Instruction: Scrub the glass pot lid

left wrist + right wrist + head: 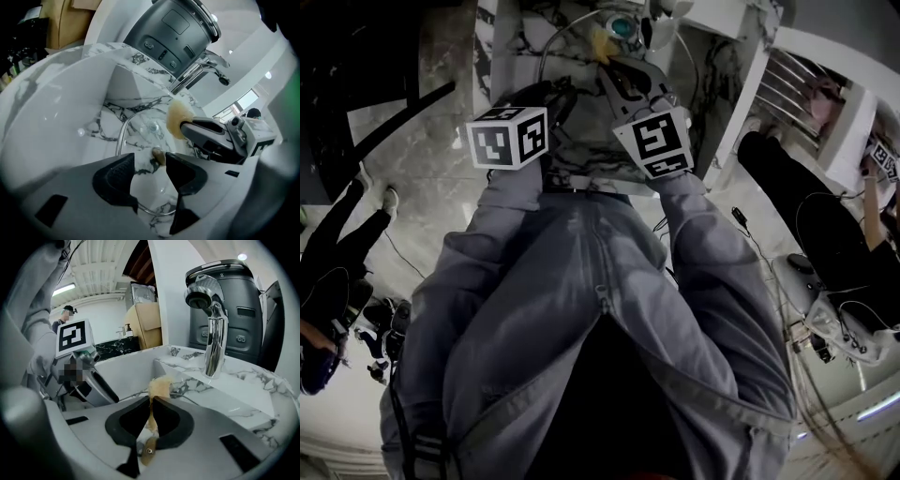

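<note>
The marble sink (56,108) is cradling the glass pot lid (143,131), which is lying loose on the basin floor and risks sliding if scrubbed unheld. The left gripper (151,160) is hovering with jaws wide and empty over what seems to be the lid's knob (158,154); an off-centre close risks skating off it. The right gripper (152,401) is pinching the yellow sponge (158,386) by a thin edge, so pressure may be tugging it free.

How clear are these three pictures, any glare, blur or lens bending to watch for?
Head view: dim, greyish, bowed at the edges, the trousers filling most of it. Left gripper view: heavy fisheye curve, the white sink wall washed out, the glass pot lid faint apart from its metal rim. Right gripper view: crisp centre, bright glints on the chrome tap, dark rounded corners.
</note>
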Tool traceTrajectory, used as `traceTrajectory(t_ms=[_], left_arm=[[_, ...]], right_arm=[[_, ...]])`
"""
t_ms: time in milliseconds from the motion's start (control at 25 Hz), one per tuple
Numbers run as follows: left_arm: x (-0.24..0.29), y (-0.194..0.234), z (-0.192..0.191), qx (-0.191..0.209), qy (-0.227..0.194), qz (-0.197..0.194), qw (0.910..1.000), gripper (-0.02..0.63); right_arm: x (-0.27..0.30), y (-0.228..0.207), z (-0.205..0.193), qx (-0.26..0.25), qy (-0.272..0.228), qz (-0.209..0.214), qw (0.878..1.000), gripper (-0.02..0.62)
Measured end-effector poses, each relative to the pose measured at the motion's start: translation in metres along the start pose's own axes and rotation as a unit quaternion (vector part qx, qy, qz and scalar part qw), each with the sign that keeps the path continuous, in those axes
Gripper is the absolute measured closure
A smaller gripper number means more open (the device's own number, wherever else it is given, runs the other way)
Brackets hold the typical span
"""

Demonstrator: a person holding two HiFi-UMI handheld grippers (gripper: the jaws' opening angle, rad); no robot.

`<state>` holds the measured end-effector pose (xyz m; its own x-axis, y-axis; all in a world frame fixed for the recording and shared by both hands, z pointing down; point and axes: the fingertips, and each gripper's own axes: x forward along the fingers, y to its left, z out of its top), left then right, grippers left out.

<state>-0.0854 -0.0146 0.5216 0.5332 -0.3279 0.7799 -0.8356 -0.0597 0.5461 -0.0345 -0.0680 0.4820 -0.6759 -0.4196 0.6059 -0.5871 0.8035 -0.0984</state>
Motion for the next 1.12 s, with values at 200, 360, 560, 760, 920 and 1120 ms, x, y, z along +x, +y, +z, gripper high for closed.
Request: traceTrajectory(t_ms=[200, 360, 560, 760, 920, 1120], left_arm=[[0.004, 0.011, 0.005, 0.017, -0.011, 0.037, 0.9991, 0.366], [0.002, 0.019, 0.009, 0.017, -0.019, 0.056, 0.9981, 0.344], [0.010, 0.027, 0.001, -0.005, -0.001, 0.068, 0.9977, 0.331], [0.029, 0.034, -0.015, -0.048, 0.041, 0.057, 0.9964, 0.321], [0.036, 0.036, -0.023, -0.061, 0.068, 0.039, 0.9951, 0.353], [0.035, 0.036, -0.024, -0.060, 0.069, 0.041, 0.9950, 0.450]], right_arm=[[0.011, -0.005, -0.009, -0.007, 0.013, 0.009, 1.000, 0.554], [0.017, -0.006, -0.016, -0.004, 0.021, 0.015, 1.000, 0.554], [0.021, -0.005, -0.017, -0.004, 0.021, 0.021, 1.000, 0.554], [0.024, -0.004, -0.018, -0.007, 0.020, 0.029, 0.999, 0.554], [0.026, -0.003, -0.019, -0.018, 0.023, 0.033, 0.999, 0.554], [0.029, -0.003, -0.018, -0.040, 0.032, 0.035, 0.998, 0.554]])
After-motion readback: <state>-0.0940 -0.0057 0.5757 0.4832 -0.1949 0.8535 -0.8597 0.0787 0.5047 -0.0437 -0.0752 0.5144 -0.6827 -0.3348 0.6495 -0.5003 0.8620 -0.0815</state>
